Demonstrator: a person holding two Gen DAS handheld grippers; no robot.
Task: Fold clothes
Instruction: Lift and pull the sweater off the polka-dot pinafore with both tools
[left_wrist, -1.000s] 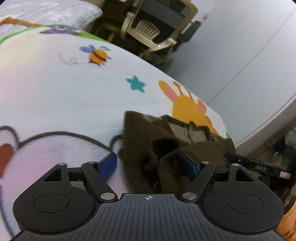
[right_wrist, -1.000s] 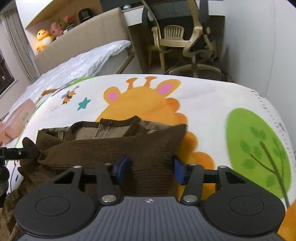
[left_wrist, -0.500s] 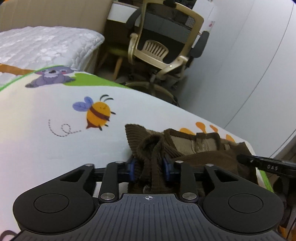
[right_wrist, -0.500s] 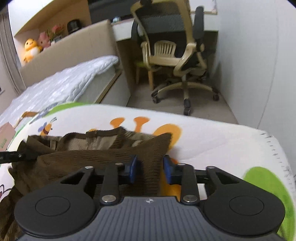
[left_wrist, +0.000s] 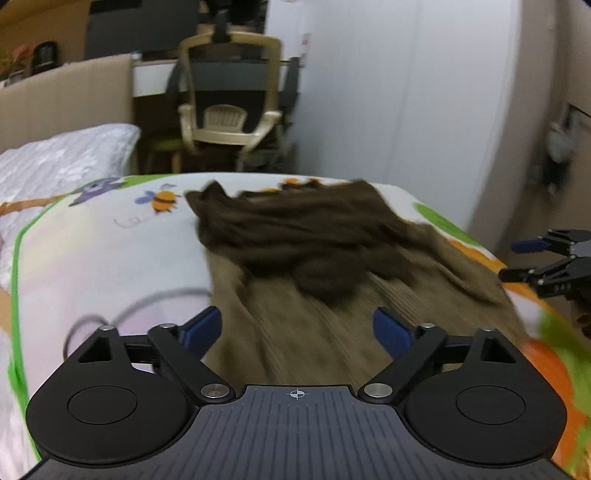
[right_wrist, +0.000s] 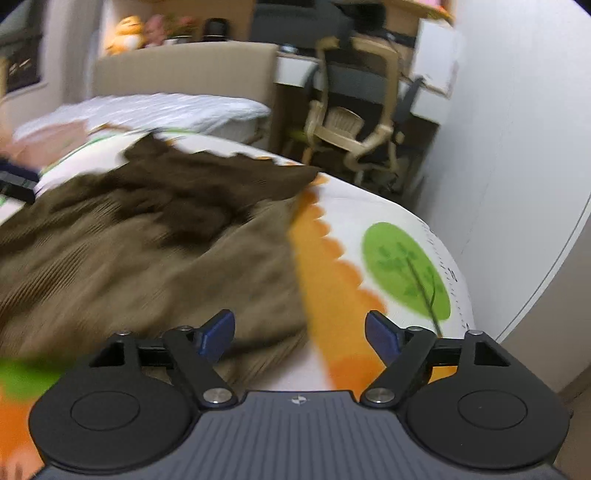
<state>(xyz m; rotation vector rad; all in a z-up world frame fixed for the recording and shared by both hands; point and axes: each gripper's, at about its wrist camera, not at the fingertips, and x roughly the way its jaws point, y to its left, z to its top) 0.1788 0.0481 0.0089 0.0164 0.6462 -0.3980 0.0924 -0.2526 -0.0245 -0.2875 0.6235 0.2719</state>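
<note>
A brown knit sweater (left_wrist: 332, 258) lies on the cartoon-print sheet (left_wrist: 92, 258), its darker far part doubled back over the lighter ribbed part. My left gripper (left_wrist: 295, 330) hovers over the sweater's near left part, jaws opening wide, its blue pads (left_wrist: 201, 330) touching no cloth. In the right wrist view the sweater (right_wrist: 147, 240) fills the left half. My right gripper (right_wrist: 300, 332) hangs over the sweater's right edge, jaws also opening, nothing pinched. Each gripper shows in the other's view: the right gripper (left_wrist: 546, 258) at the right edge, the left gripper (right_wrist: 14, 181) at the far left.
Beyond the sheet stand a beige office chair (left_wrist: 229, 110) and a desk. A bed with a white quilt (right_wrist: 166, 110) and a tan headboard (right_wrist: 184, 66) lies at the back left. A white wall (right_wrist: 517, 147) runs close along the right. The sheet drops off at the green tree print (right_wrist: 406, 269).
Half a second ago both grippers were shut on the sweater's edge. Now both have let go, spread wide and pulled back toward me. The released part lies folded on the sweater.
</note>
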